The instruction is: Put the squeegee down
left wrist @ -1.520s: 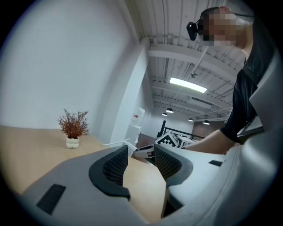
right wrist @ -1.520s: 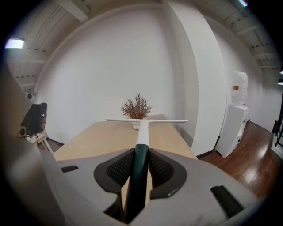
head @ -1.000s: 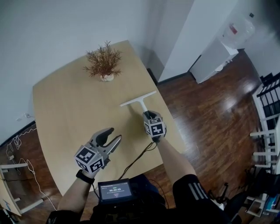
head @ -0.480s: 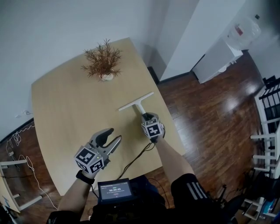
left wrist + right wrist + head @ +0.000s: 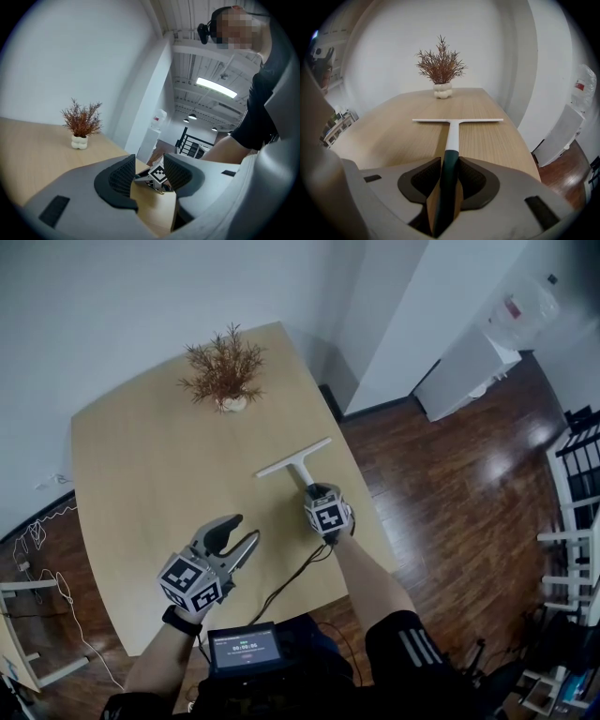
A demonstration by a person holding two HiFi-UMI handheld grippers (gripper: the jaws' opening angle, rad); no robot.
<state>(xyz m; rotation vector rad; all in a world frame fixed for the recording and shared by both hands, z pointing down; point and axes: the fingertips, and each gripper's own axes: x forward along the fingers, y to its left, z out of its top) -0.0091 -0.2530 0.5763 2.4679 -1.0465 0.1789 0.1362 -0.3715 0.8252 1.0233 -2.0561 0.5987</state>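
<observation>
The squeegee (image 5: pixel 294 457) has a white blade and neck and a dark green handle. It lies along the light wooden table (image 5: pixel 141 474) near the right edge, its blade (image 5: pixel 457 120) flat on the wood. My right gripper (image 5: pixel 316 490) is shut on the dark handle (image 5: pixel 449 165), low over the table. My left gripper (image 5: pixel 243 531) hovers over the table's near left part, jaws open with nothing between them (image 5: pixel 149 171). Through its gap I see the right gripper's marker cube (image 5: pixel 158 173).
A small dried plant in a white pot (image 5: pixel 224 376) stands at the table's far side, also straight ahead beyond the blade (image 5: pixel 441 70). A cable (image 5: pixel 291 582) runs from the right gripper across the near edge. A screen device (image 5: pixel 248 648) sits at my waist. Dark wood floor and a white cabinet (image 5: pixel 459 367) lie to the right.
Almost nothing: the right gripper and the squeegee stay in nearly the same spot on the table, with only a small shift of the view. The left gripper has not moved.
</observation>
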